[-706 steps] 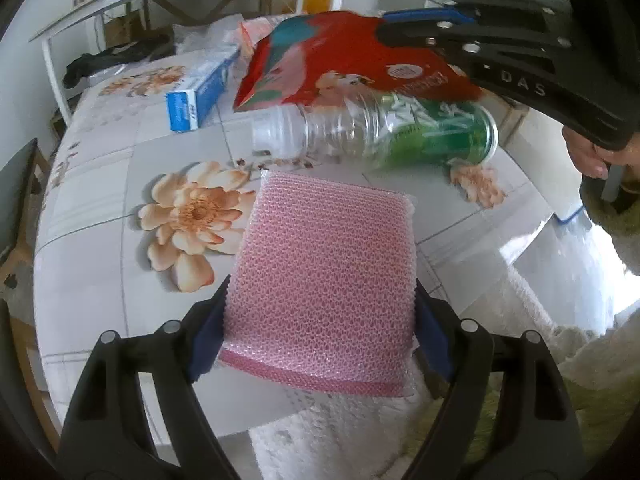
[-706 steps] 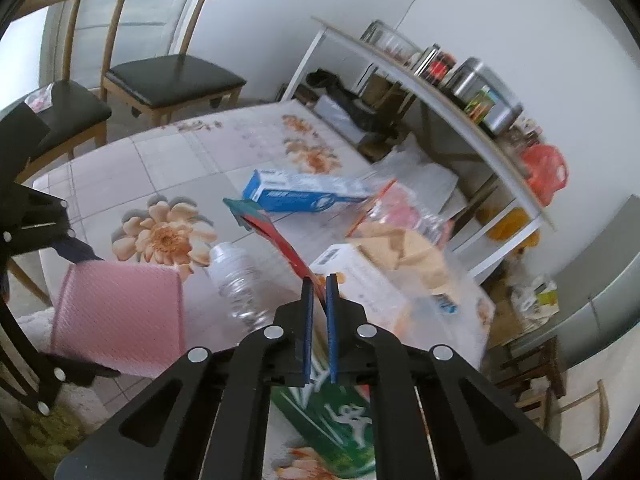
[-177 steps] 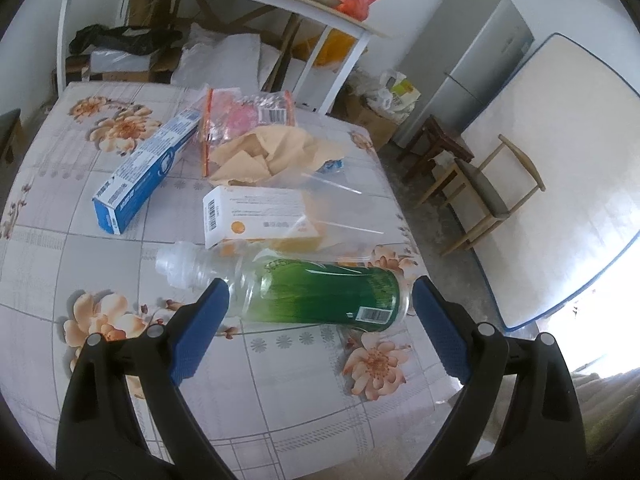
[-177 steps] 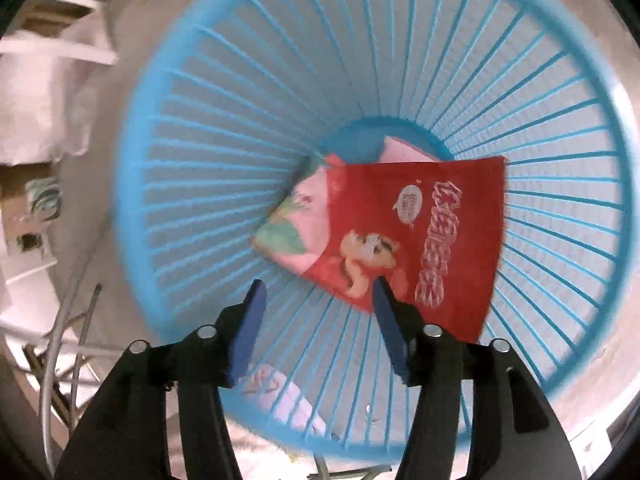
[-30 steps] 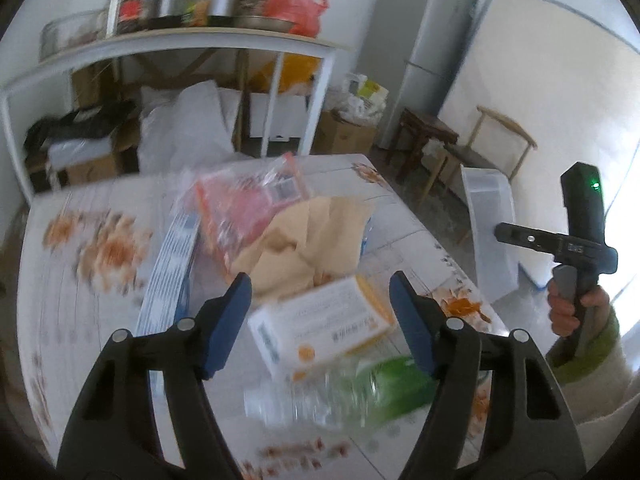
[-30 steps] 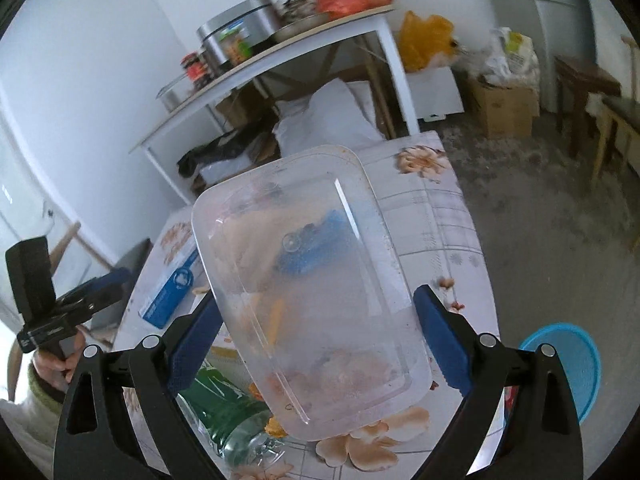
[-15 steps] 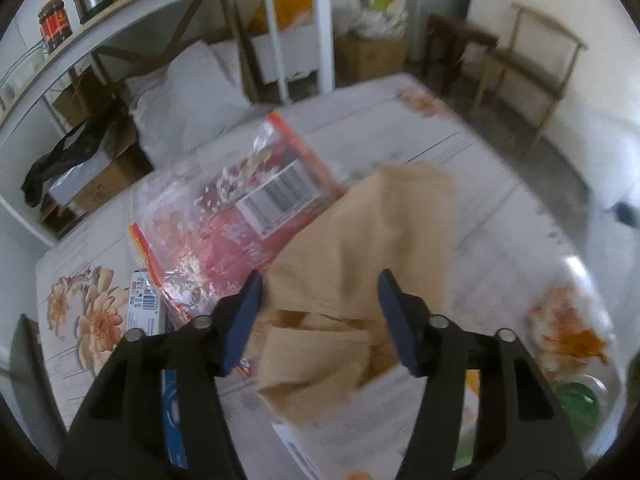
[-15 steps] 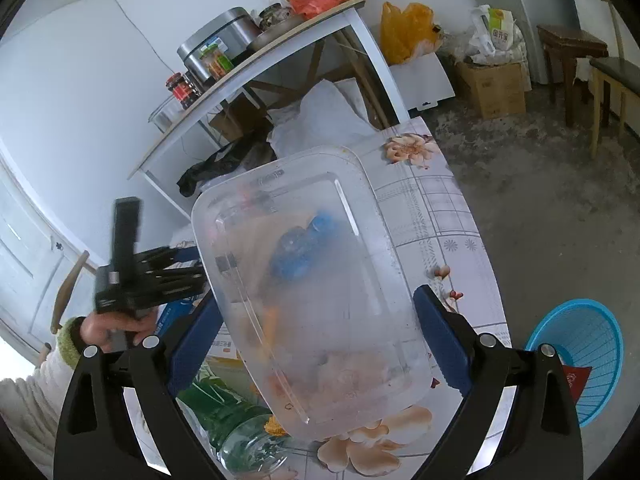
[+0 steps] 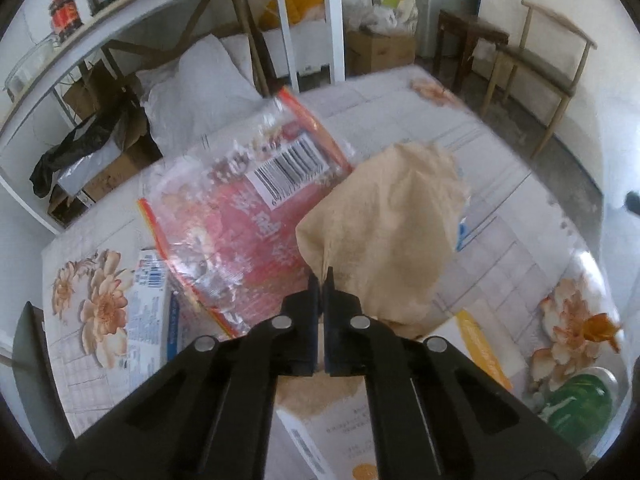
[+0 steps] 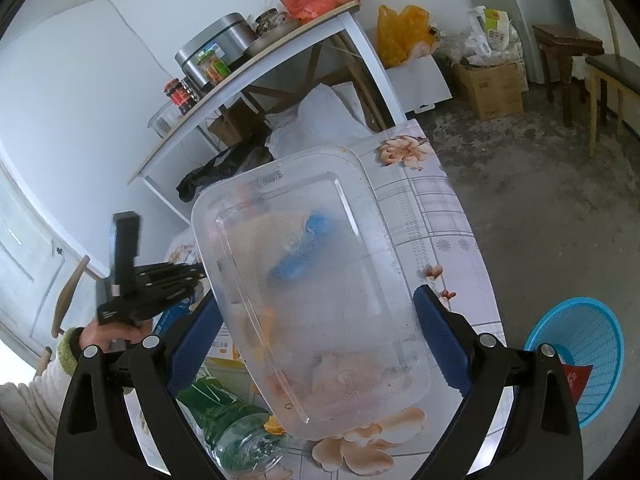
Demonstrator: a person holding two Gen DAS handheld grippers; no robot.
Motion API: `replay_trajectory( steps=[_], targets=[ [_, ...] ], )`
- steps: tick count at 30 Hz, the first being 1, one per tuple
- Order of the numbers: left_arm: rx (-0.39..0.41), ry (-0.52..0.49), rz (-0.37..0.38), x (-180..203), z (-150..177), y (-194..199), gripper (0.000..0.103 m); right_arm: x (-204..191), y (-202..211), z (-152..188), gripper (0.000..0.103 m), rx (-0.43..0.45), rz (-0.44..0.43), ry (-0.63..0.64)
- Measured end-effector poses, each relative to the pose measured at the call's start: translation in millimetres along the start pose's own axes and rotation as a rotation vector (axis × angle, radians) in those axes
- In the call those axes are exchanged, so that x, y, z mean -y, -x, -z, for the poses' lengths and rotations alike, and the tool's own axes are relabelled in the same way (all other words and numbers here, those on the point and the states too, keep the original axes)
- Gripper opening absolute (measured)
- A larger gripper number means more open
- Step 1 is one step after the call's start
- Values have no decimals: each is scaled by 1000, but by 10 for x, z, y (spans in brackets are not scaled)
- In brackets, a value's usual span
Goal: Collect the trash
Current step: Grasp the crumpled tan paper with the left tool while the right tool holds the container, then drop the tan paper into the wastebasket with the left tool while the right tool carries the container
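Left jaws pinched on tan paper, right jaws gripping a clear container.

The left gripper has just clenched on the tan paper over the desk; the right gripper clasps the clear container, blurring everything behind it; the blue basket is partly cut off.

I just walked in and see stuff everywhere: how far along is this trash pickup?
Partly done. A red snack wrapper already lies in the blue plastic basket on the floor. In hand: the right gripper clamps a clear plastic food container, and the left gripper has just closed on crumpled beige paper. Left on the flowered table: a green-labelled plastic bottle, a red-and-clear snack bag, a blue-and-white box and a white-and-orange carton.
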State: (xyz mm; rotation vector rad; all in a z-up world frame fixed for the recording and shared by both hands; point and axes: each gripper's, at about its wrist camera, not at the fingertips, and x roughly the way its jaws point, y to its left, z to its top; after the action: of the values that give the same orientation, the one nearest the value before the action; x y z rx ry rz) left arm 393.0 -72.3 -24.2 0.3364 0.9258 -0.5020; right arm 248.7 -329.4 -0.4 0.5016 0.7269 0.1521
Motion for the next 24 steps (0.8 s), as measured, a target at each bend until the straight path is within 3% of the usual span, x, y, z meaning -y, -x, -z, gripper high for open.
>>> replay_trajectory(
  steps=[10,15,19,24],
  targets=[
    [241,36,69,22,-16,1057,0,11,233,39,91,58,-14,-29],
    [315,43,124,109,-122,1413,0,26,439,70,91,99,-16,-44],
    [346,22,204,373,-200,1569,0,137,720,124,88,147,10,-70],
    [340,-77,306,1018,-332,1531,0,436,1178,247,87,211,90,-140]
  ],
)
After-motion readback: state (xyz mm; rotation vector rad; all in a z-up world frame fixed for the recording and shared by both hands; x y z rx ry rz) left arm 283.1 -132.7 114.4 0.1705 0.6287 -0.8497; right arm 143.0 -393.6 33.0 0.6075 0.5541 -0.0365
